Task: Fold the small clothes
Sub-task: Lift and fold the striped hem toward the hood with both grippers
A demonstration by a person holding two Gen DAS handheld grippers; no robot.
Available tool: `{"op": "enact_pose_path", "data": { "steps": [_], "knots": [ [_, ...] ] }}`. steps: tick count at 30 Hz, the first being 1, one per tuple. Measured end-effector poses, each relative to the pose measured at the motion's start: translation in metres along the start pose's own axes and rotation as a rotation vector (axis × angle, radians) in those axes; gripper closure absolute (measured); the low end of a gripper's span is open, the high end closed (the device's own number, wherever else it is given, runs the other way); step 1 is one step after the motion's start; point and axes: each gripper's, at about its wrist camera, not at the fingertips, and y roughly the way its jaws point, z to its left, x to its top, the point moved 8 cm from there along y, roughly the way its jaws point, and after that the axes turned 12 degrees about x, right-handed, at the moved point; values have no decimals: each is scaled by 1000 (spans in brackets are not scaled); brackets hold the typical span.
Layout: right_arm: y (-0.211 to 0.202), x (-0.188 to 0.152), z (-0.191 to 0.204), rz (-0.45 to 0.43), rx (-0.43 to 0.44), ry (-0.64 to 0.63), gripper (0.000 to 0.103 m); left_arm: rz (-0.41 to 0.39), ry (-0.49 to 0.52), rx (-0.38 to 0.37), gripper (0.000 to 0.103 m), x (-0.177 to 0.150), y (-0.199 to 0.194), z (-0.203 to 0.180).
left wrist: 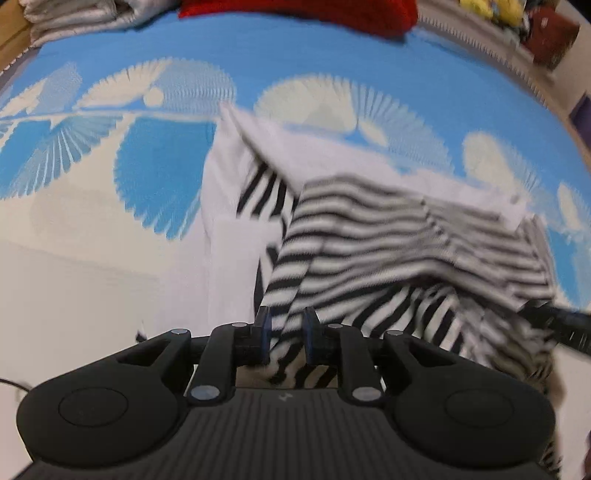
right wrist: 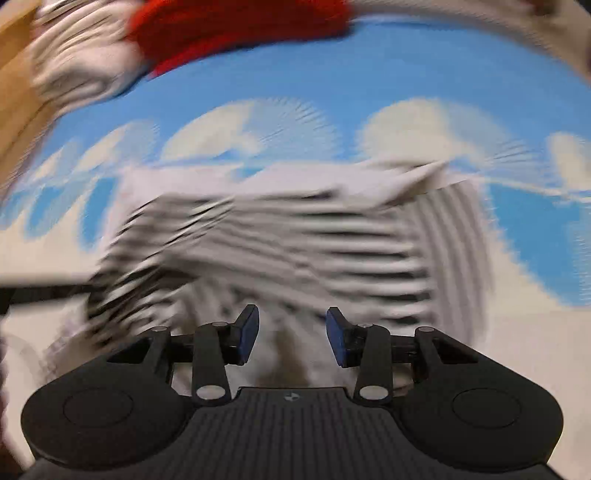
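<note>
A black-and-white striped garment (left wrist: 388, 236) with white parts lies partly folded on the blue and cream bedspread (left wrist: 110, 177). My left gripper (left wrist: 287, 325) sits at the garment's near edge. Its blue pads stand a narrow way apart, and a striped fold runs between them with a small gap beside the right pad. In the blurred right wrist view, my right gripper (right wrist: 292, 332) hovers over the same striped garment (right wrist: 295, 236). Its pads stand well apart with nothing between them. Part of the other gripper (left wrist: 557, 325) shows as a dark bar at the right edge.
A red cloth (left wrist: 295, 14) and a pile of pale folded fabric (left wrist: 77, 14) lie at the far edge of the bed. Wooden furniture (right wrist: 14, 92) borders the far left. Assorted coloured items (left wrist: 535, 26) sit at the far right.
</note>
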Motion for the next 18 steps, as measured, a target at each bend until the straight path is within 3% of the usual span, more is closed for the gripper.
{"op": "enact_pose_path", "data": {
  "steps": [1,3,5,8,10,12,14,15,18],
  "knots": [
    [5,-5,-17,33,-59,25,60,21,10,14,82,-4,6,0],
    [13,-16,-40,98,-88,94,60,36,15,37,79,-7,9,0],
    [11,-17,-48,93,-76,134,60,-4,29,67,79,-1,0,-3],
    [10,-10,-41,60,-94,82,60,-72,50,77,75,5,-12,-13],
    [15,-19,-41,71,-103,68,60,-35,69,75,73,-5,-2,-22],
    [19,-30,-43,95,-109,95,60,14,122,126,70,-18,9,-26],
    [0,-30,-47,51,-112,155,60,-32,139,175,70,-20,-7,-24],
    [-19,-25,-45,2,-105,163,60,-71,124,162,69,-16,-22,-22],
    [-78,-10,-28,-136,-84,79,60,-203,111,147,61,-6,-79,-17]
  ]
}}
